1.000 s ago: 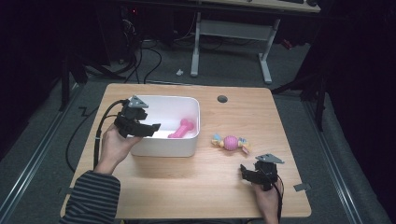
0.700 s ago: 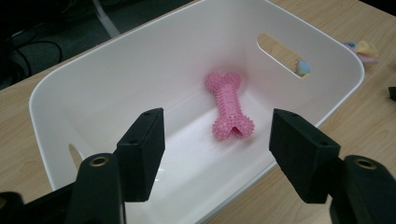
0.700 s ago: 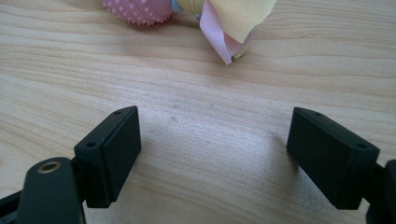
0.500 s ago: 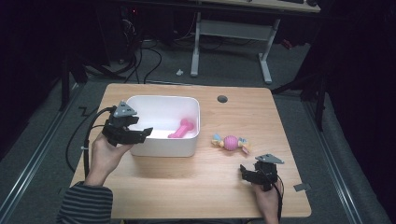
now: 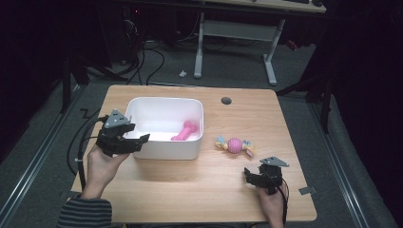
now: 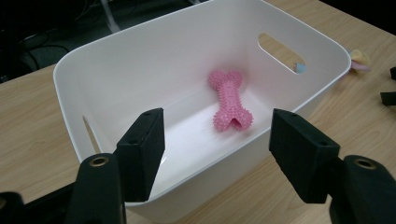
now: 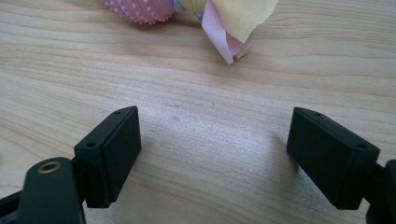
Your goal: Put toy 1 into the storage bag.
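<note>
Left gripper (image 5: 138, 140) pulled back off the white tub (image 5: 164, 151) (pink bone toy (image 6: 230, 101) inside), jaws wide, empty; right gripper (image 5: 254, 178) unmoved, jaws wide.

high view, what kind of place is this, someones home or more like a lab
Most likely a lab or recording workspace, not a home. A bare wooden table stands on grey carpet, black cables trail over the floor behind it, and a white-legged desk frame stands in the dark background.
</note>
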